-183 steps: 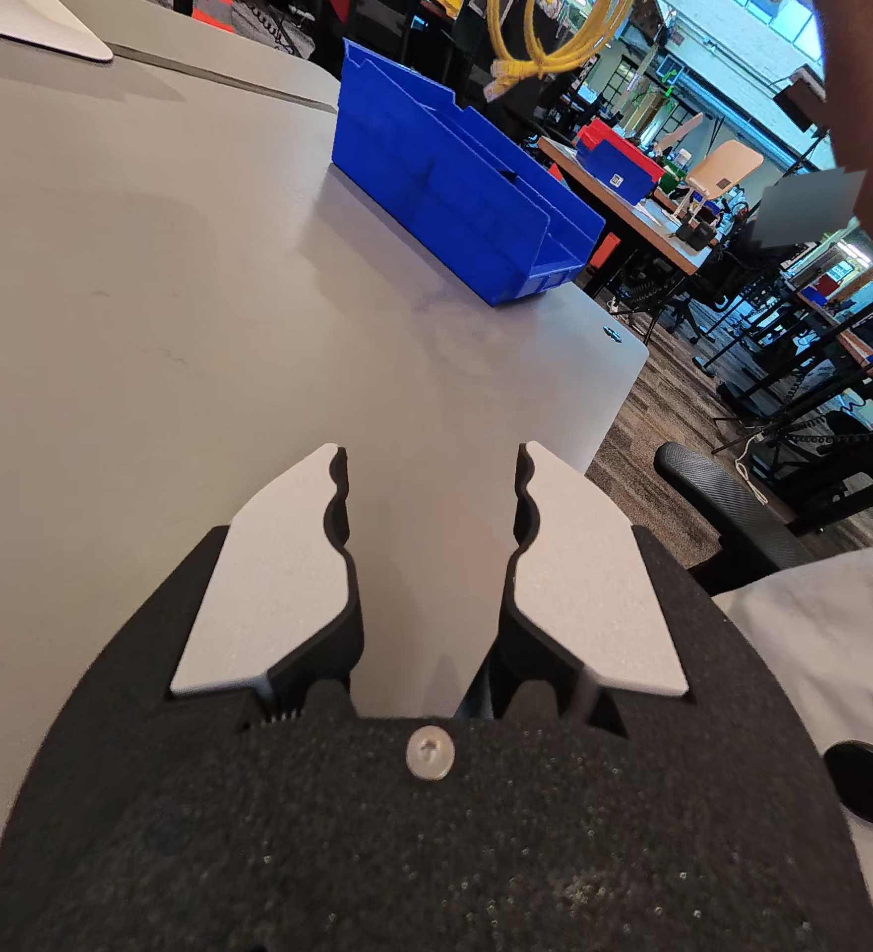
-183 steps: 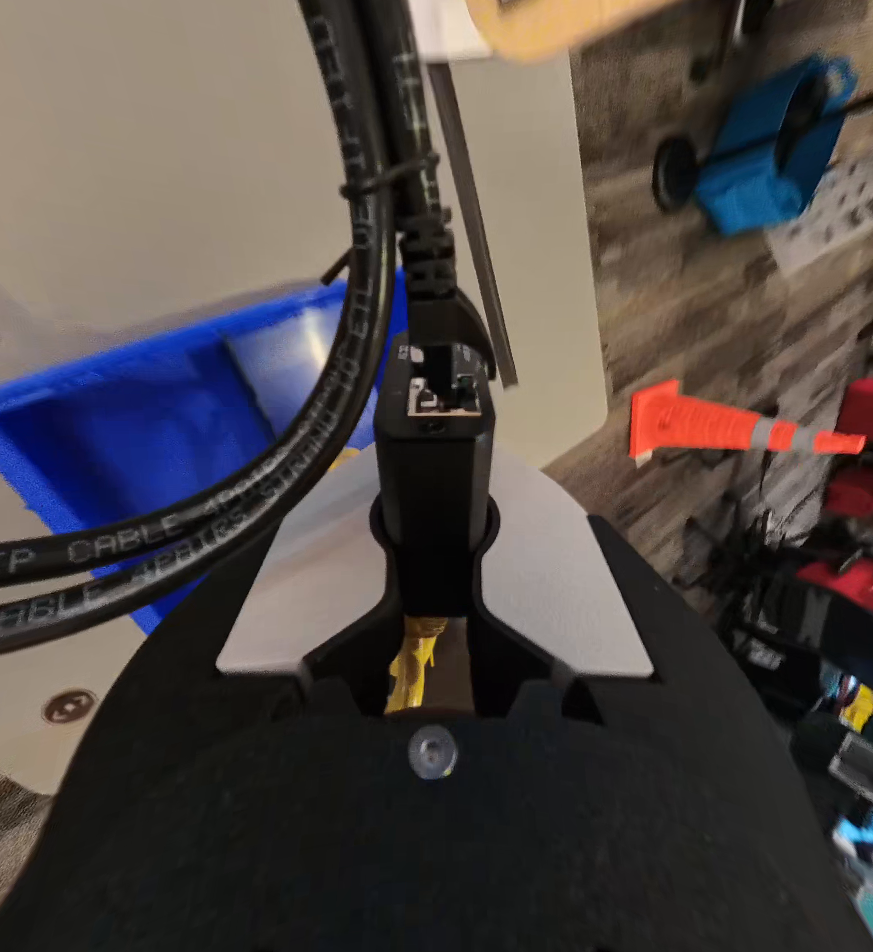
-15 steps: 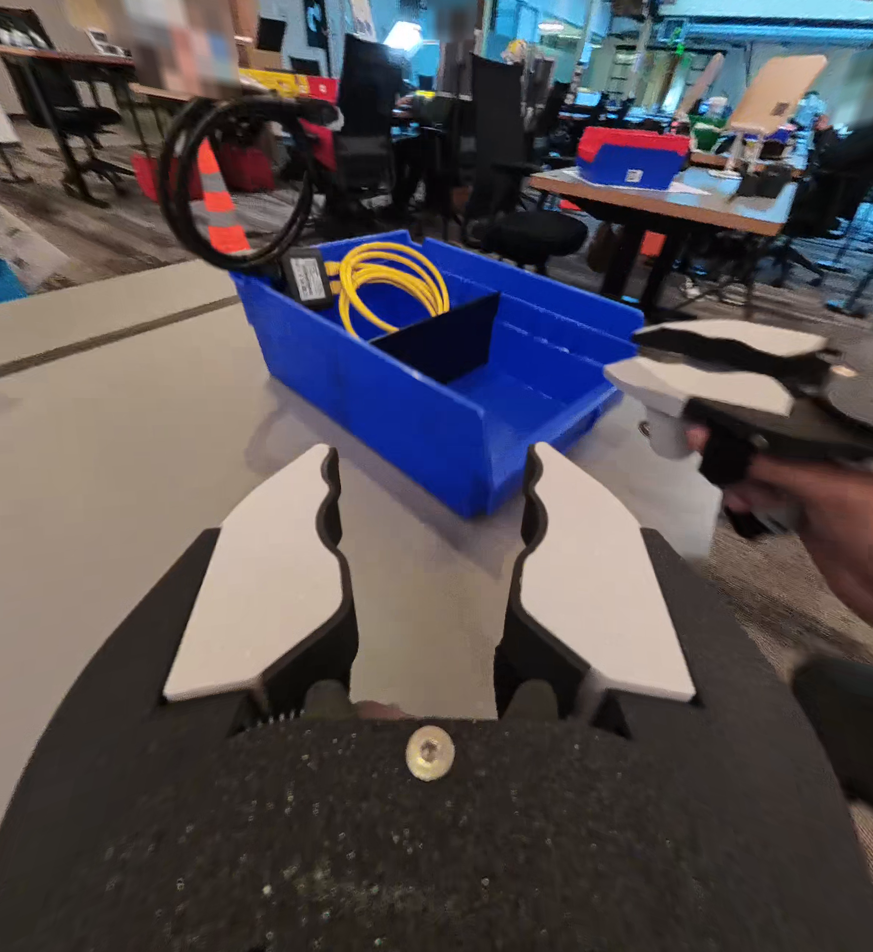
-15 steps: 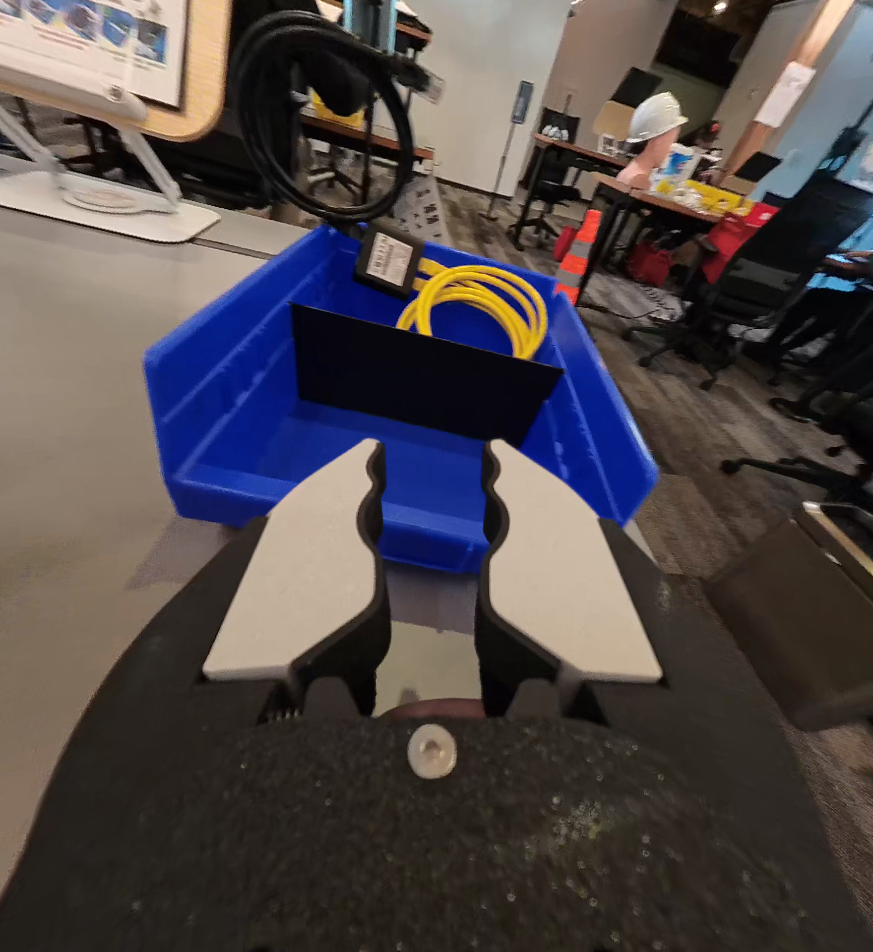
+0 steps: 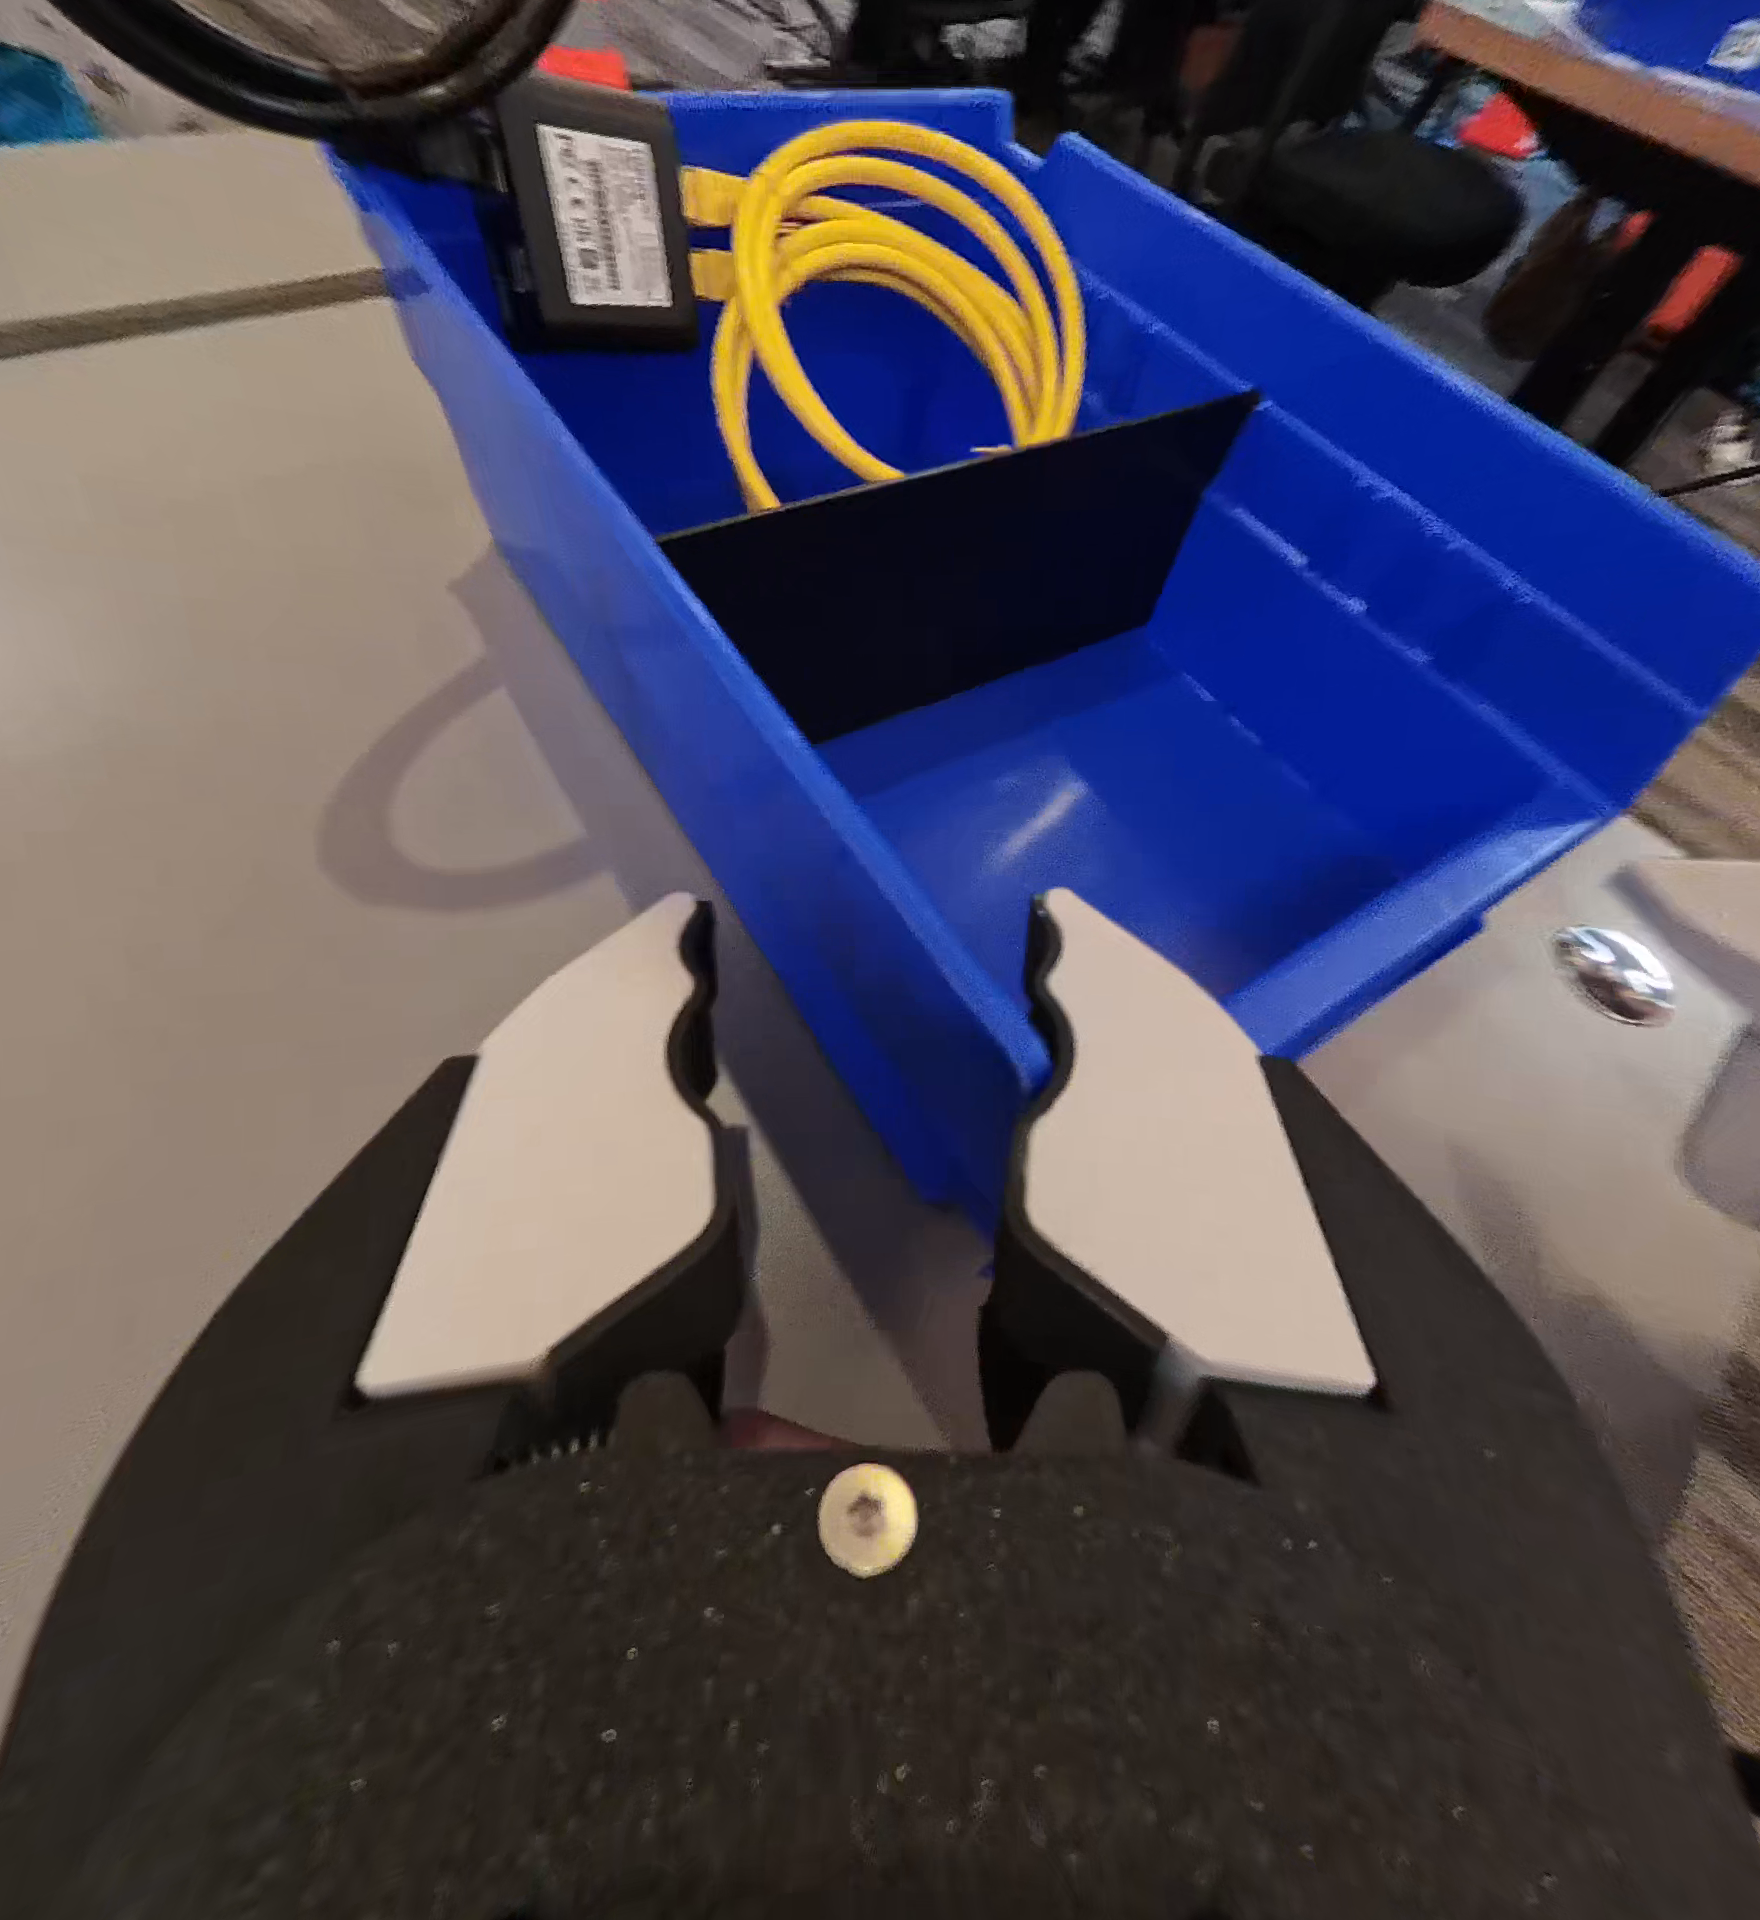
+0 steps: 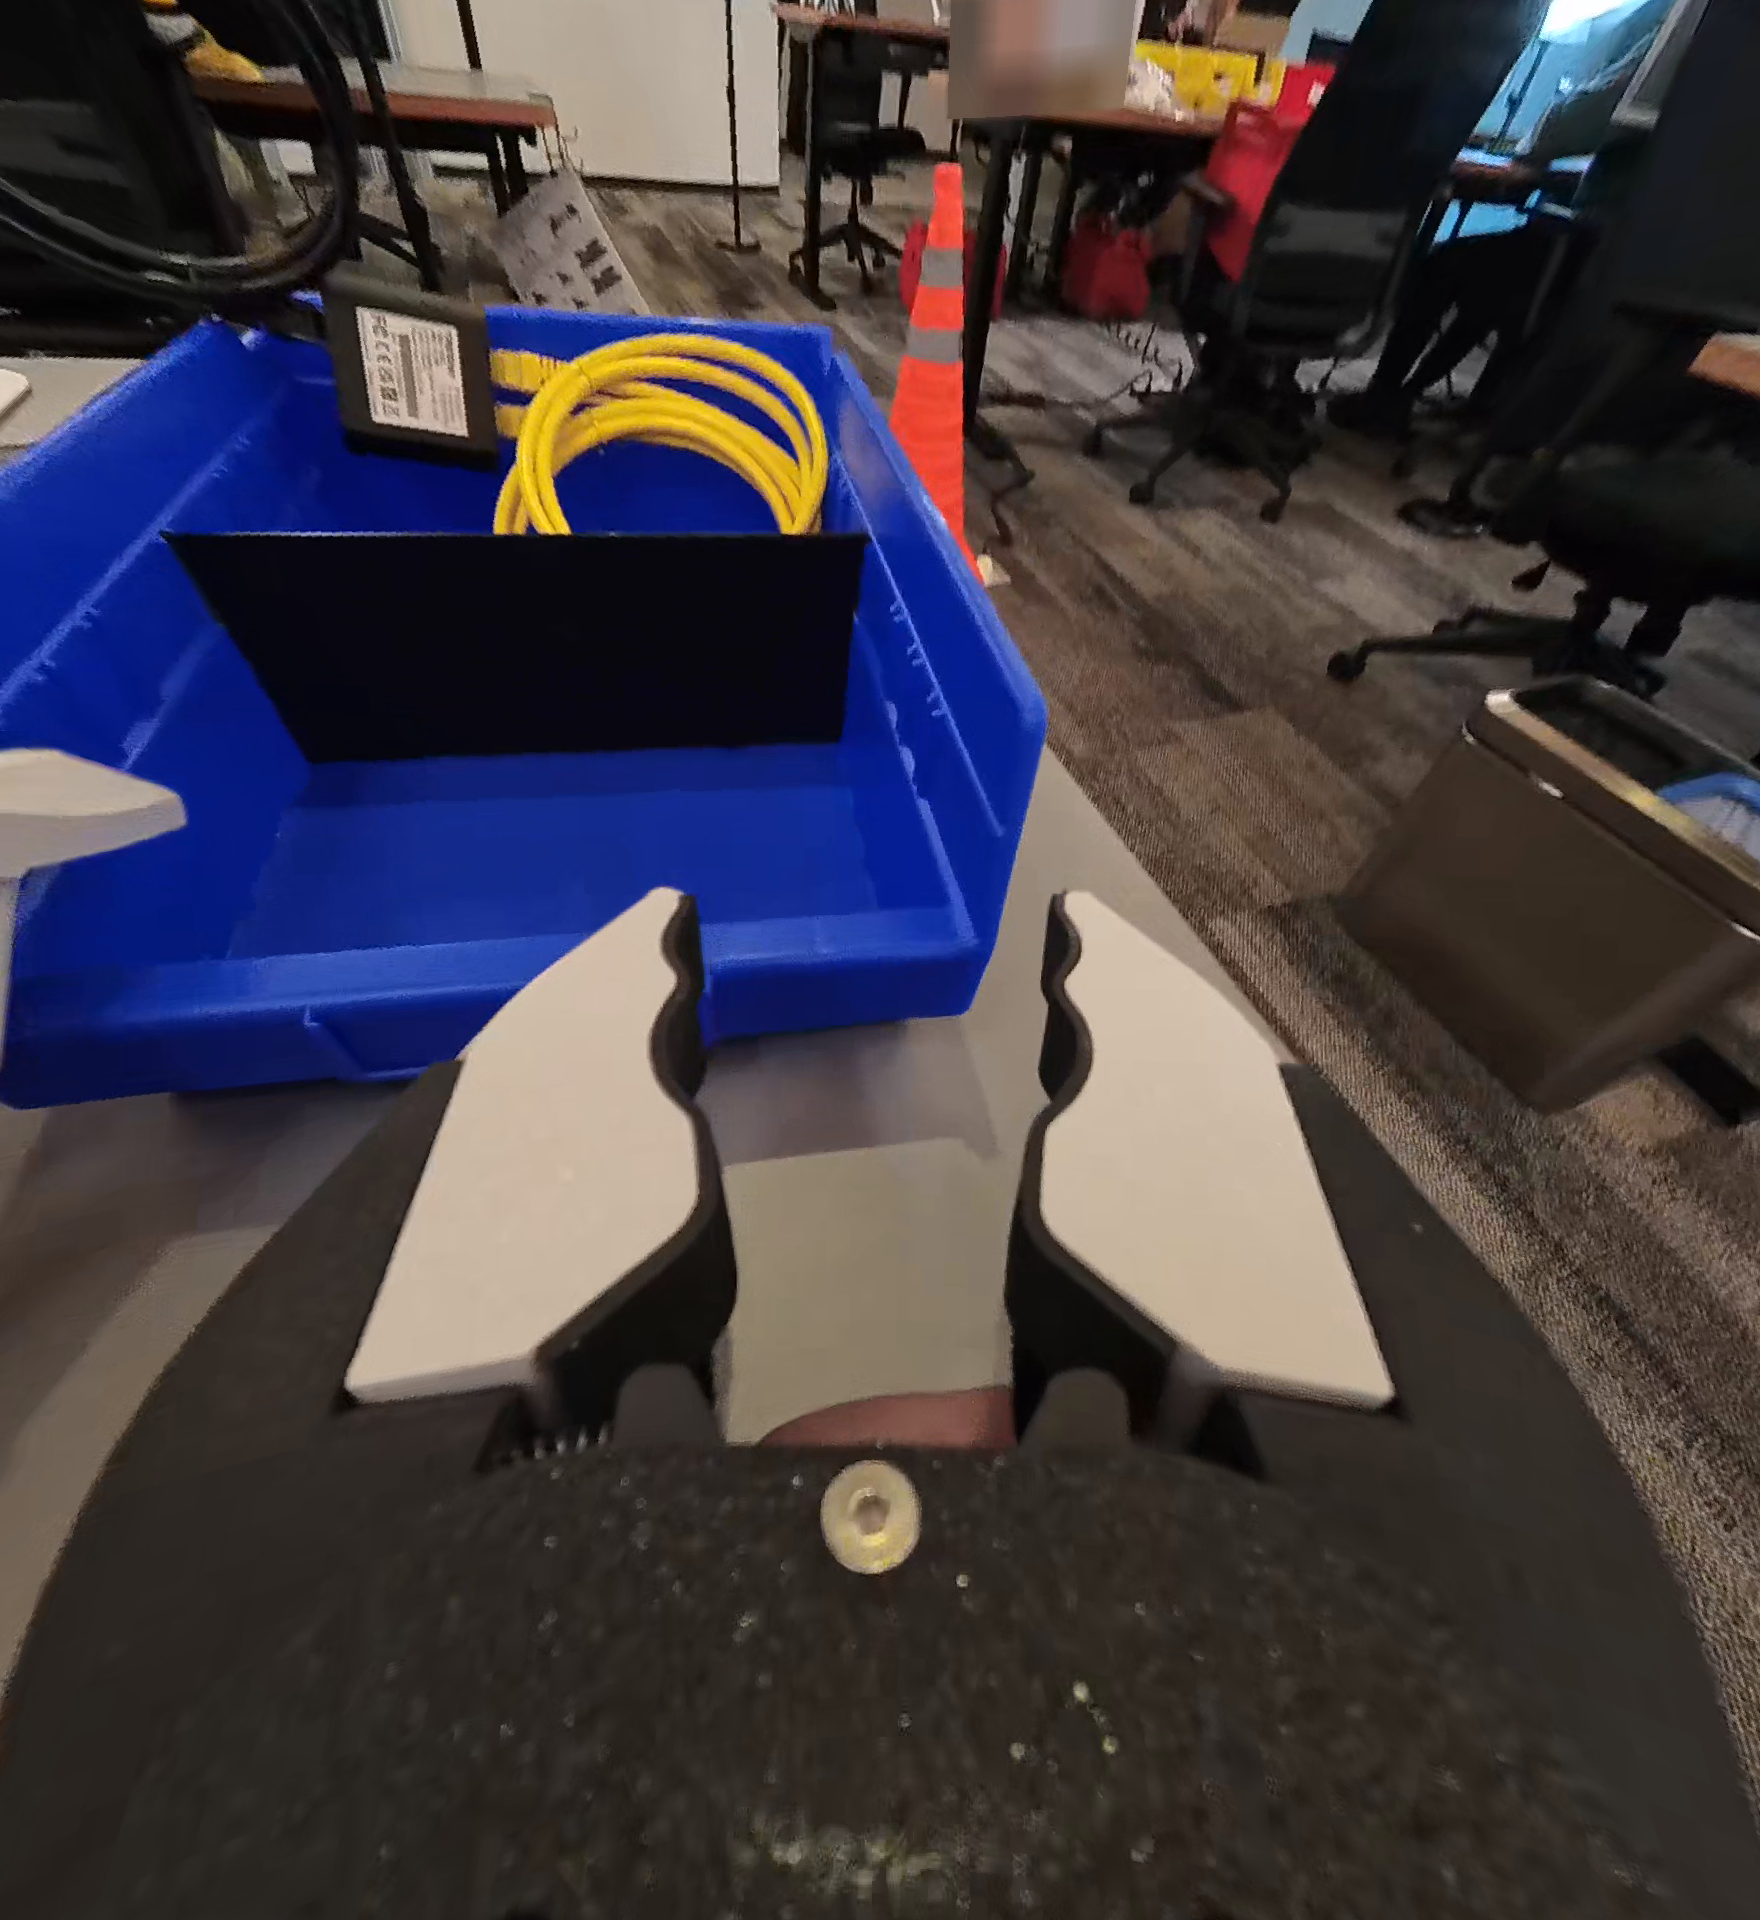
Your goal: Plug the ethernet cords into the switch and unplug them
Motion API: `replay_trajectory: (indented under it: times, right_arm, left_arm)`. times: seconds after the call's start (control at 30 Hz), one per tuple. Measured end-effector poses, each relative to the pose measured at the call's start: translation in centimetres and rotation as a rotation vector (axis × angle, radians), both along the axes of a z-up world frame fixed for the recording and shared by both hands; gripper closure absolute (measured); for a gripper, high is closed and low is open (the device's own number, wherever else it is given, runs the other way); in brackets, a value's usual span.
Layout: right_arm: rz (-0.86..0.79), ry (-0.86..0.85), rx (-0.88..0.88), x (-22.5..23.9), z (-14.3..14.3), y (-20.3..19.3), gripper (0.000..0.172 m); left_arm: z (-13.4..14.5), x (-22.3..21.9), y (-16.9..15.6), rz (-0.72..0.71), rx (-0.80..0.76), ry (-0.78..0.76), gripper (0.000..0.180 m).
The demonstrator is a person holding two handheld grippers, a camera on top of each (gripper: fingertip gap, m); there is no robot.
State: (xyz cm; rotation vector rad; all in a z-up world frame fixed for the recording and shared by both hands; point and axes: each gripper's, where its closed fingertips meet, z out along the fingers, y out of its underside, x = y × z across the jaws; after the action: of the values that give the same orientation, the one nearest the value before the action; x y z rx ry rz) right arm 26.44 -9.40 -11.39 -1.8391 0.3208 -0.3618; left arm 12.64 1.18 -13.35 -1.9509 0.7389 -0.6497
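A black switch leans against the wall in the far compartment of a blue bin. A coiled yellow ethernet cord lies beside it, with both yellow plugs in the switch. A black cord loops up out of the bin from the switch's other side. My left gripper is open and empty above the bin's near corner. The bin's side wall shows between its fingers. My right gripper is open and empty at the bin's front right corner. The switch and yellow cord also show in the right wrist view.
A dark divider splits the bin, and its near compartment holds nothing. The bin stands on a grey table near the table's right edge. Beyond it are an orange cone, a brown waste bin and office chairs on the floor. The black switch is about 20 centimeters from my left fingertips and 25 centimeters from my right. It is also in sight in the right wrist view.
Six seconds ago my right gripper held the switch; now the switch lies in the bin. My right jaws have opened wider. My left gripper moved in over the bin's corner and narrowed slightly.
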Motion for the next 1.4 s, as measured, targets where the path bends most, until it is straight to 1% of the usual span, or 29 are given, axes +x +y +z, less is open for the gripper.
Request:
replay_trajectory:
  times: [0.03, 0.07, 0.13, 0.23, 0.3, 0.4, 0.5, 0.53, 0.57, 0.6, 0.63, 0.67, 0.7, 0.77, 0.87, 0.97, 1.1, 1.17, 1.27, 1.4]
  right_arm:
    - [-0.001, 0.001, -0.017, -0.1, -0.3, 0.2, 0.108]
    - [-0.004, -0.006, -0.035, -0.3, -0.5, 0.3, 0.107]
    - [-0.003, -0.029, -0.065, -0.6, -0.9, 0.6, 0.106]
    - [0.012, -0.032, -0.107, -1.3, -1.8, 1.0, 0.106]
    - [0.024, -0.006, -0.116, -1.9, -2.4, 1.3, 0.107]
    - [0.051, 0.05, -0.107, -3.4, -2.8, 1.9, 0.112]
    - [0.056, 0.01, -0.116, -4.4, -2.7, 2.3, 0.126]
    - [0.055, -0.018, -0.107, -4.6, -2.3, 2.4, 0.135]
    - [0.041, -0.039, -0.099, -4.8, -2.0, 2.4, 0.14]
    - [0.022, -0.028, -0.094, -4.9, -1.9, 2.4, 0.145]
    - [0.001, 0.018, -0.084, -5.0, -1.8, 2.2, 0.16]
    - [0.002, 0.061, -0.083, -5.3, -1.7, 2.2, 0.169]
    - [0.027, 0.061, -0.069, -6.0, -1.2, 2.4, 0.169]
    - [0.046, 0.061, -0.079, -7.8, -0.8, 3.0, 0.169]
    - [0.105, 0.065, -0.031, -12.1, 0.4, 4.8, 0.17]
    - [0.208, 0.076, 0.024, -17.5, 1.6, 7.4, 0.171]
    - [0.339, 0.115, 0.064, -25.9, 2.0, 10.6, 0.171]
    - [0.395, 0.113, 0.073, -29.5, 2.3, 12.2, 0.17]
    - [0.478, 0.106, 0.066, -34.0, 2.5, 14.3, 0.17]
    - [0.532, 0.123, 0.038, -38.1, 1.3, 15.9, 0.169]
  left_arm:
    - [0.1, 0.3, -0.1, -0.03, -0.015, -0.017, 0.14]
    - [0.2, 0.1, 0.3, -0.018, -0.011, -0.015, 0.145]
    - [0.3, -0.6, 0.9, 0.005, 0.007, 0.012, 0.152]
    - [0.3, -2.6, 2.0, 0.067, -0.011, 0.017, 0.165]
    - [0.3, -3.9, 2.8, 0.104, -0.032, 0.013, 0.171]
    - [0.4, -5.3, 3.3, 0.133, -0.042, 0.022, 0.176]
    - [0.4, -5.8, 2.7, 0.126, -0.037, 0.022, 0.176]
    - [0.4, -6.0, 2.5, 0.129, -0.033, 0.023, 0.176]
    - [0.4, -6.2, 2.4, 0.135, -0.029, 0.026, 0.176]
    - [0.4, -6.7, 2.3, 0.142, -0.024, 0.029, 0.176]
    - [0.5, -7.3, 2.3, 0.149, -0.02, 0.032, 0.176]
    - [0.6, -8.0, 2.2, 0.148, -0.028, 0.021, 0.176]
    - [0.7, -8.9, 2.2, 0.154, -0.036, 0.013, 0.176]
    - [1.0, -11.2, 2.2, 0.188, -0.029, 0.014, 0.176]
    - [2.0, -16.4, 2.8, 0.272, 0.005, 0.006, 0.176]
    - [3.5, -22.7, 3.3, 0.362, 0.067, 0.033, 0.176]
    - [4.6, -31.7, 4.3, 0.494, 0.097, 0.061, 0.176]
    - [4.6, -35.3, 5.0, 0.541, 0.09, 0.054, 0.176]
    - [3.9, -39.7, 6.0, 0.595, 0.048, 0.036, 0.177]
    - [2.5, -43.6, 6.8, 0.628, 0.013, 0.048, 0.177]
